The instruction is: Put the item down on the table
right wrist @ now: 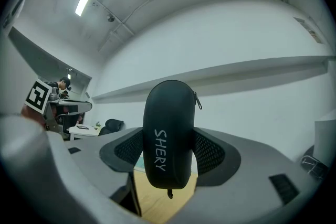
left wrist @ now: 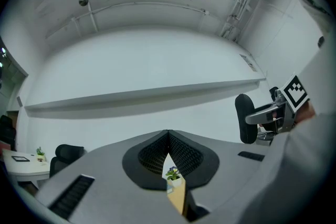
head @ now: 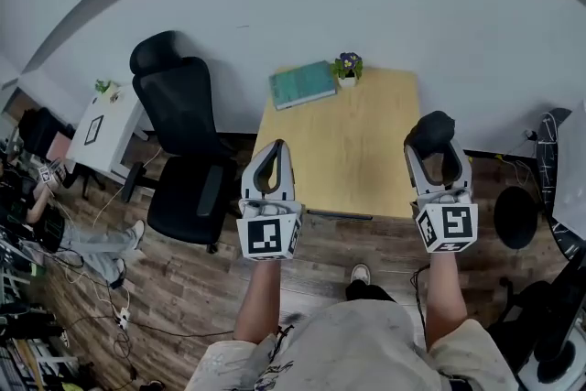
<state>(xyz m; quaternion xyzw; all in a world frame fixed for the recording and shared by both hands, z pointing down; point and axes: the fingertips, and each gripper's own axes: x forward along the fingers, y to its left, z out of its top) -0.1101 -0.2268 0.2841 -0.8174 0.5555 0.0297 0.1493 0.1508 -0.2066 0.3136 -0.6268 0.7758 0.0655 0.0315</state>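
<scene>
My right gripper (head: 438,145) is shut on a black zipped glasses case (head: 431,129), which stands upright between the jaws. In the right gripper view the case (right wrist: 169,131) shows white lettering and fills the gap between the mesh pads (right wrist: 210,152). It hangs over the near right corner of the light wooden table (head: 366,160). My left gripper (head: 275,151) is over the table's near left corner. Its jaws meet at the tips with nothing between them, as the left gripper view (left wrist: 168,136) shows.
A teal book (head: 303,84) and a small potted plant (head: 347,67) lie at the table's far edge by the white wall. A black office chair (head: 188,146) stands left of the table, a black stool (head: 515,217) to the right. A white side table (head: 108,125) is further left.
</scene>
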